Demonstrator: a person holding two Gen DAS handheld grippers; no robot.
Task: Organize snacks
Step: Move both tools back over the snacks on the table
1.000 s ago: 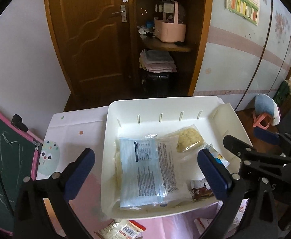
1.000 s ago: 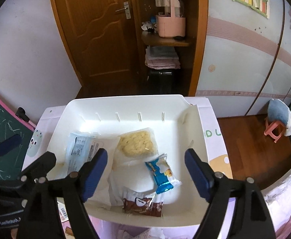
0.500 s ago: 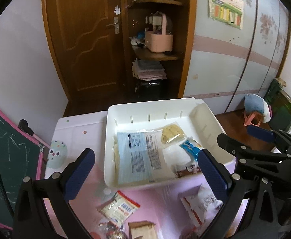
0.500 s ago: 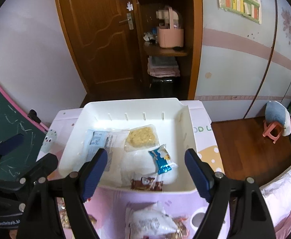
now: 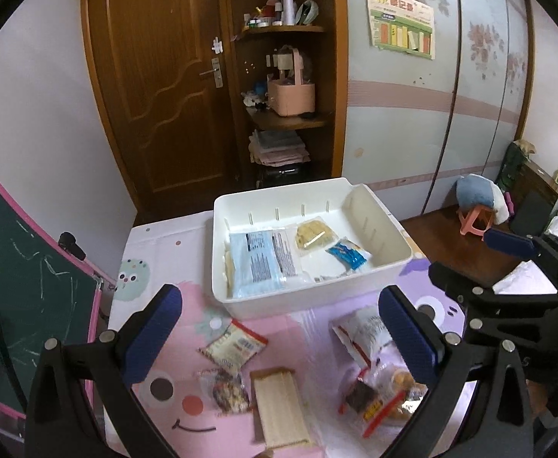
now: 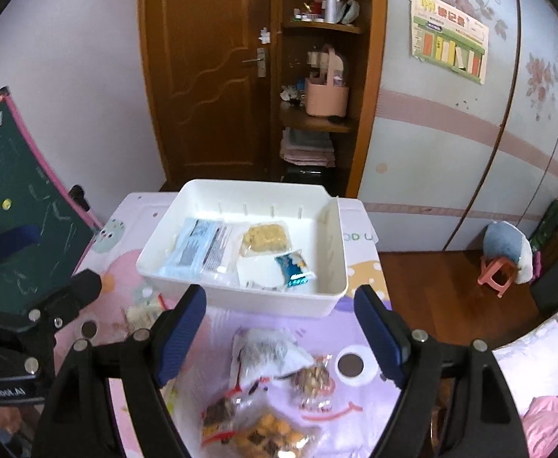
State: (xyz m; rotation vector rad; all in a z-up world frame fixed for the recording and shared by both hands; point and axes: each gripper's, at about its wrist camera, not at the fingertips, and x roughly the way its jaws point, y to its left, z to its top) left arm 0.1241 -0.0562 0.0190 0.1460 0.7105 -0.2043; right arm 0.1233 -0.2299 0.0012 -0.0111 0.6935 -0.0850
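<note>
While both grippers hang above a bench [image 5: 157,252] covered in a pastel cartoon-print cloth, each has its blue-padded fingers spread wide apart and grasps nothing. The left gripper [image 5: 279,337] hovers over the near part of the bench, and the right gripper [image 6: 279,330] hovers just beside it on the right.

A white bin [image 5: 313,297] sits toward the far side of the bench. Inside it lie a large pale blue packet [image 5: 263,259] on the left, a clear pack of yellow crackers [image 5: 314,234] near the back wall, and a small blue wrapped snack [image 5: 349,255] on the right, resting on a white packet.

More snacks lie loose on the cloth in front of the bin. In the left wrist view, a small white and red packet [image 5: 235,347] lies near the bin's front wall, a clear bag of dark mixed bits [image 5: 227,391] sits just in front of it, and a tan wafer pack [image 5: 281,408] lies beside that. To the right, a white pouch [image 6: 267,351] lies between the right gripper's fingers, with a small clear bag of nuts [image 6: 311,379] next to it and a blurred bag of orange and brown pieces [image 6: 256,429] nearest the camera.

A wooden door [image 5: 157,76] and open corner shelves holding a pink basket [image 5: 290,93] stand behind the bench. A green chalkboard [image 5: 15,274] leans at the left.
</note>
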